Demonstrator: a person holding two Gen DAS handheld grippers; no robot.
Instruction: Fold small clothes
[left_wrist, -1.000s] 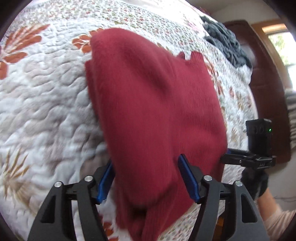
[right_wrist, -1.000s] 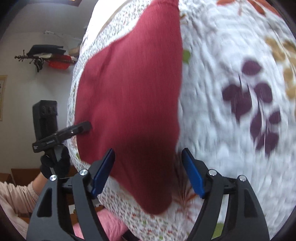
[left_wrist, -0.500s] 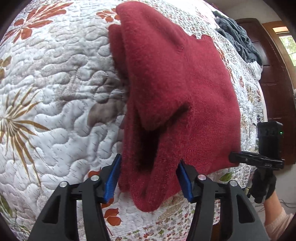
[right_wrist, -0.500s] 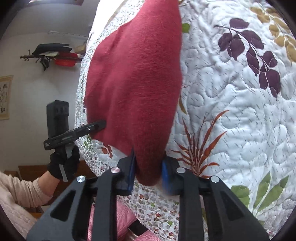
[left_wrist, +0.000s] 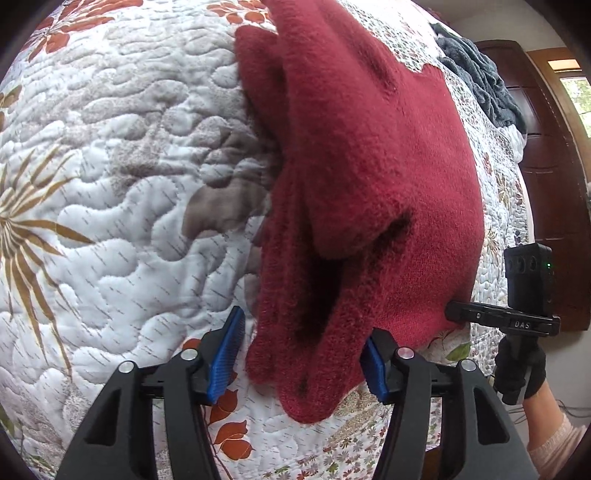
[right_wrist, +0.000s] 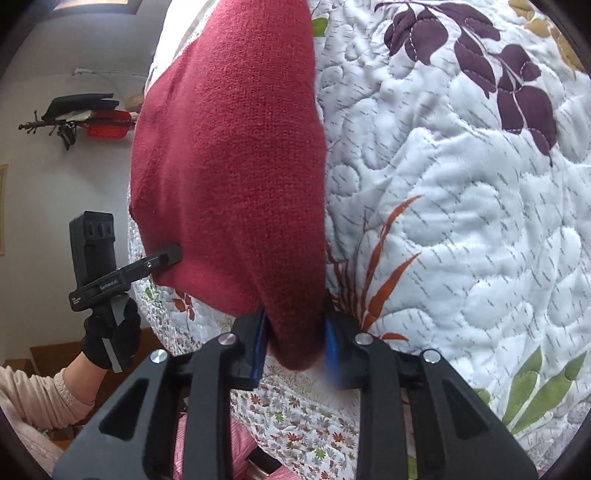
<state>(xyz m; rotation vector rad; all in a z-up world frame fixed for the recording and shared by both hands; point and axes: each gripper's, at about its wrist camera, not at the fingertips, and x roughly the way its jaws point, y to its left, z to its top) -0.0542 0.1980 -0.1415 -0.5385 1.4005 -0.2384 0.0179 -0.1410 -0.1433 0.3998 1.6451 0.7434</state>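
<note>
Knitwear is lying across the bed: we are looking at a dark red sweater (left_wrist: 369, 177) spread over a white quilt (left_wrist: 110, 221) printed with leaves and flowers, its near hem reaching the quilt's edge at six o'clock in both wrist views. We are holding the left gripper (left_wrist: 303, 354) with its jaws standing wide apart, one blue pad at either side of a bunched, hanging corner of the sweater; the fabric is sitting between them, and we cannot tell whether either pad is touching it. We are pinching the sweater's other near corner with the right gripper (right_wrist: 295, 350), its jaws drawn in tight against the cloth from both sides. In the left view the right gripper is showing at four o'clock, gripped by a black-gloved hand (left_wrist: 521, 369); in the right view the left gripper is sitting at eight o'clock. A grey blanket (left_wrist: 480, 85) is lying heaped at one o'clock.
</note>
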